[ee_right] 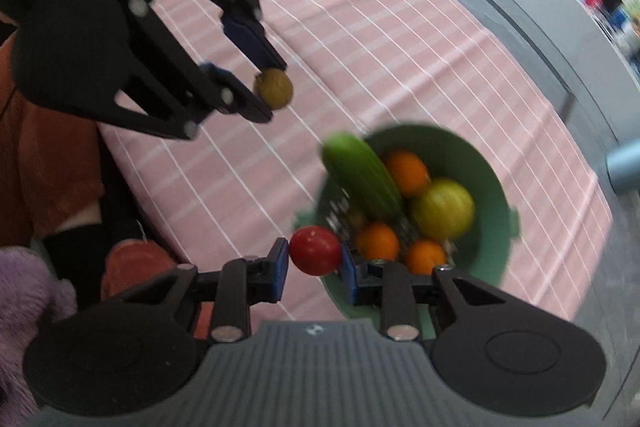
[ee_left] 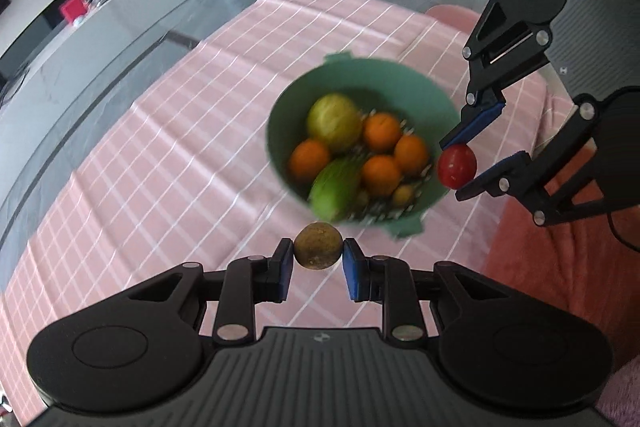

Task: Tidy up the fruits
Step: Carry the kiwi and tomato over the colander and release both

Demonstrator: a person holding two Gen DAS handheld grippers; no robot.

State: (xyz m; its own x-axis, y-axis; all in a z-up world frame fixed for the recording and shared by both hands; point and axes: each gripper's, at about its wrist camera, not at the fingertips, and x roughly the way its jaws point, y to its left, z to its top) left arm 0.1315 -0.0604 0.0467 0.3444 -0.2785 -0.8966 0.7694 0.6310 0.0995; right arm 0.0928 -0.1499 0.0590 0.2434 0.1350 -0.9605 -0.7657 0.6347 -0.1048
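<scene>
Pinching a brown round fruit point(ee_left: 319, 245) at lower centre, the left gripper point(ee_left: 319, 259) hangs above the pink checked tablecloth point(ee_left: 160, 155). At right, the right gripper point(ee_left: 460, 167) clamps a red tomato point(ee_left: 457, 165) beside the green bowl point(ee_left: 400, 83), which holds four oranges point(ee_left: 382, 131), one yellow-green fruit point(ee_left: 334, 121) and one cucumber point(ee_left: 334, 189).

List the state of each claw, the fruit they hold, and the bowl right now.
Left claw: shut on the brown fruit.
Brown fruit: held off the table.
Right claw: shut on the red fruit.
Red fruit: held by the bowl's rim.
Green bowl: upright, holding fruit.
</scene>
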